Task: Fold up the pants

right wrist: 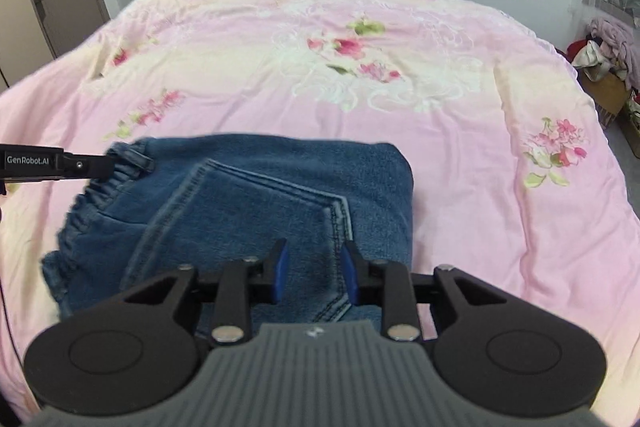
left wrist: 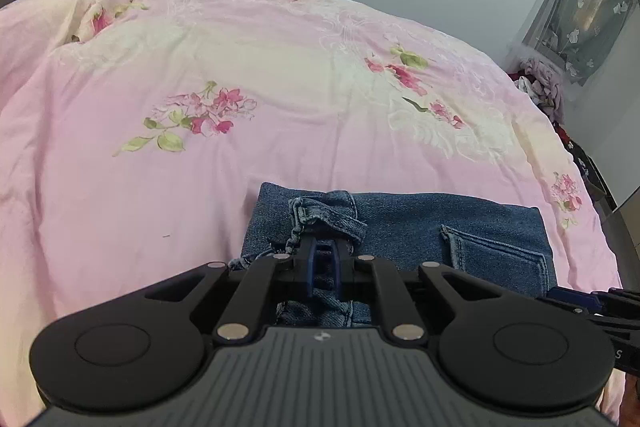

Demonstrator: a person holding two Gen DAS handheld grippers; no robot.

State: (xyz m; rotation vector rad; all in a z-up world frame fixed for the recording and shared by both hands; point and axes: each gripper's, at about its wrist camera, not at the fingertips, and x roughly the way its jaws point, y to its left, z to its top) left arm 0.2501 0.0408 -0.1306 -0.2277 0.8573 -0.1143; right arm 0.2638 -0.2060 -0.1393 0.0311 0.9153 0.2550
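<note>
Folding looks almost done: the jeans (right wrist: 256, 211) sit bundled at the near edge of the pink bedspread (right wrist: 360, 75). Left gripper (left wrist: 323, 247) pinches the waistband, right gripper (right wrist: 314, 263) hangs part-open over denim, gripping nothing. Next I'd release and flatten.

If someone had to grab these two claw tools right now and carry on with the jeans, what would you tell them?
Left gripper: shut on the jeans, pinching bunched denim at the waistband end.
Right gripper: jaws apart over the back pocket, pressing on nothing.
The jeans lie near the front edge of the pink floral bedspread, already folded into a compact block.
Left: whether another fold is needed I cannot tell; then let go of the cloth and smooth the stack.
</note>
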